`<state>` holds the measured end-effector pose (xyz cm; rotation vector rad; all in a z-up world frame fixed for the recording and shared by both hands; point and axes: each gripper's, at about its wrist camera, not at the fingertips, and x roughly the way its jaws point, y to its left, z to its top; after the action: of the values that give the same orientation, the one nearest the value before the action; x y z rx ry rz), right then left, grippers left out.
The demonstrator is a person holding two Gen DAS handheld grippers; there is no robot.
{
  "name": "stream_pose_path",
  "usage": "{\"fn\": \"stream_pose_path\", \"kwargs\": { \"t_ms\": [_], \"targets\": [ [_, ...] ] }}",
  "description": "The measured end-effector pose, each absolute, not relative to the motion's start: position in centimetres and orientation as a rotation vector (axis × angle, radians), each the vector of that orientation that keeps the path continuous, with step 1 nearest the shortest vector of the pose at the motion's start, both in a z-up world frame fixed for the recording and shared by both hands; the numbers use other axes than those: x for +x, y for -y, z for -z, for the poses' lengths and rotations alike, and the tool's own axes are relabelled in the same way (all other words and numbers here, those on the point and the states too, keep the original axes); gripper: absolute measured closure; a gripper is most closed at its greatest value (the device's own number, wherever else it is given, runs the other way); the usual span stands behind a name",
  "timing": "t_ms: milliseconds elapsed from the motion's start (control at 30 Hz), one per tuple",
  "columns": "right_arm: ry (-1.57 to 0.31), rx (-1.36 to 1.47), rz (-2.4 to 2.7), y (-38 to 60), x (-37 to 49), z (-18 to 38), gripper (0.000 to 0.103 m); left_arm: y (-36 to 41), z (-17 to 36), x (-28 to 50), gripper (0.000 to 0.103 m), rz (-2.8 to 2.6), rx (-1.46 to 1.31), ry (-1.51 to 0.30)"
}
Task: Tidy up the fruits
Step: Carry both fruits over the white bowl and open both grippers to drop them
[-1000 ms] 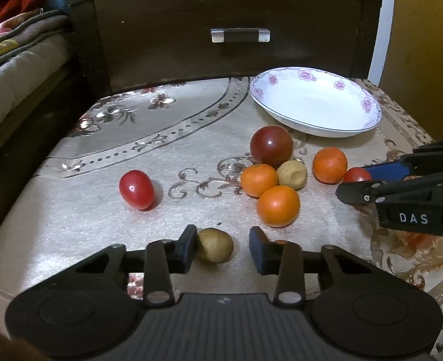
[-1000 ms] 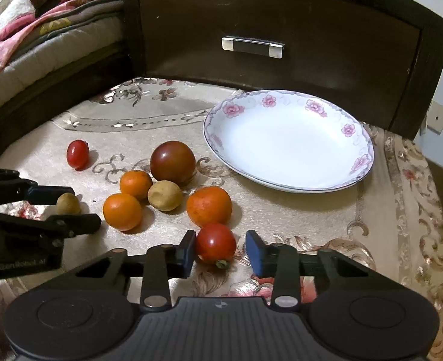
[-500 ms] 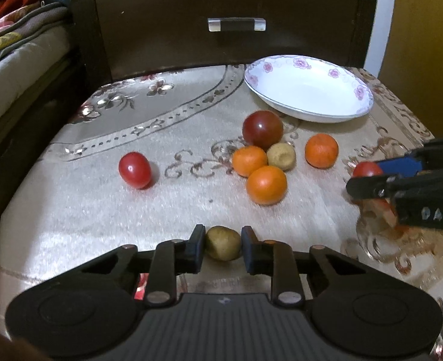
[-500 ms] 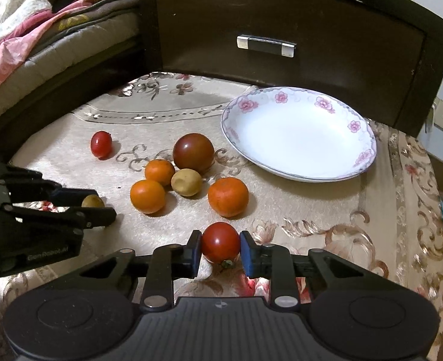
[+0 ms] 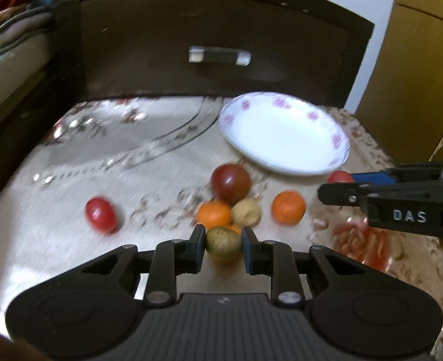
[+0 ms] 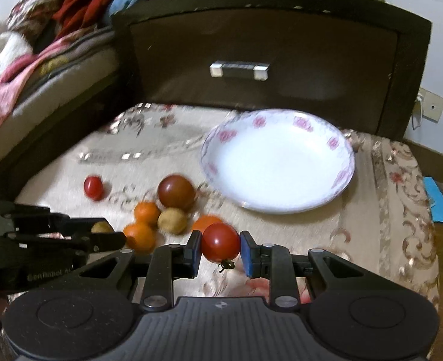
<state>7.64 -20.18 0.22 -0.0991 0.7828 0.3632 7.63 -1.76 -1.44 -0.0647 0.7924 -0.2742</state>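
My left gripper (image 5: 223,242) is shut on a small brown-green fruit (image 5: 224,243) and holds it above the cloth. My right gripper (image 6: 220,245) is shut on a red tomato (image 6: 220,242), also lifted; it shows in the left wrist view (image 5: 338,177). The white flowered plate (image 6: 338,180) lies empty at the back right, also in the left wrist view (image 5: 338,153). On the cloth remain a dark red tomato (image 5: 230,182), several oranges (image 5: 288,207), a tan fruit (image 5: 246,212) and a small red tomato (image 5: 100,214).
A dark wooden drawer front with a metal handle (image 6: 239,69) stands behind the plate. A bed with blankets (image 6: 26,69) is at the left. The patterned cloth (image 5: 71,255) ends at the table's right edge (image 6: 432,240), with a blue item (image 6: 438,198) beyond.
Both grippers closed on their fruits, then lifted them off the cloth and moved forward toward the plate. The other fruits have not moved.
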Motion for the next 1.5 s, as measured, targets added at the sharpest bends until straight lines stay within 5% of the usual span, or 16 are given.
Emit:
{"fn": "stream_pose_path", "kwargs": {
  "t_ms": [1500],
  "targets": [
    [-0.761, -0.086, -0.297, 23.7, 15.9, 1.6, 0.079, 8.3, 2.0, 18.3, 0.069, 0.34, 0.006, -0.761]
  ]
}}
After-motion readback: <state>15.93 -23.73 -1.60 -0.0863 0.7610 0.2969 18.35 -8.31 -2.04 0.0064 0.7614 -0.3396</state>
